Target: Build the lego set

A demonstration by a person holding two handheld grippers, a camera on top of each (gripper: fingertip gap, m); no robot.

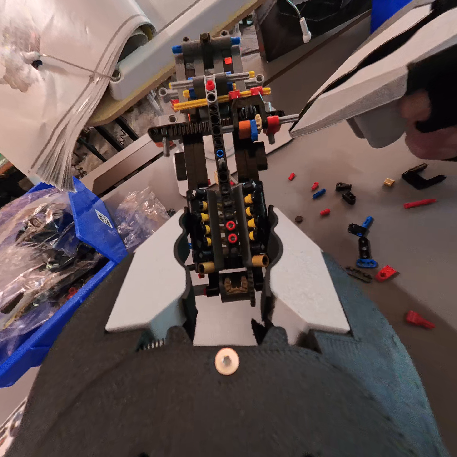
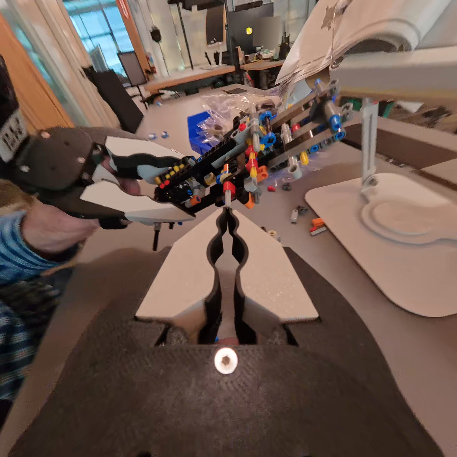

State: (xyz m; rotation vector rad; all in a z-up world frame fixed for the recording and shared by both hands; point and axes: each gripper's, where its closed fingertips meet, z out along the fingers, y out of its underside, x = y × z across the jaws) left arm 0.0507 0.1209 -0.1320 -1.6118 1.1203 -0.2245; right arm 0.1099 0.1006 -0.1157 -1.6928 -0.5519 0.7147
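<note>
A long lego assembly [image 1: 217,138] of black, grey, yellow, red and blue beams and pins is held in the air above the table. My left gripper [image 1: 228,217] is shut on its near end, the block with yellow pins. In the right wrist view the same assembly [image 2: 247,158] runs from the left gripper [image 2: 184,188] up to the right. My right gripper [image 2: 228,210] is shut on the tip of a grey axle [image 2: 227,197] that sticks out of the assembly's side below a red bush. It also shows in the left wrist view [image 1: 295,123], at the axle [image 1: 286,118].
A blue bin [image 1: 99,222] with clear bags of parts stands at the left. Loose red, blue and black pieces [image 1: 361,232] lie scattered on the grey table at the right. An open instruction booklet [image 2: 346,32] rests on a white stand [image 2: 385,222] behind the assembly.
</note>
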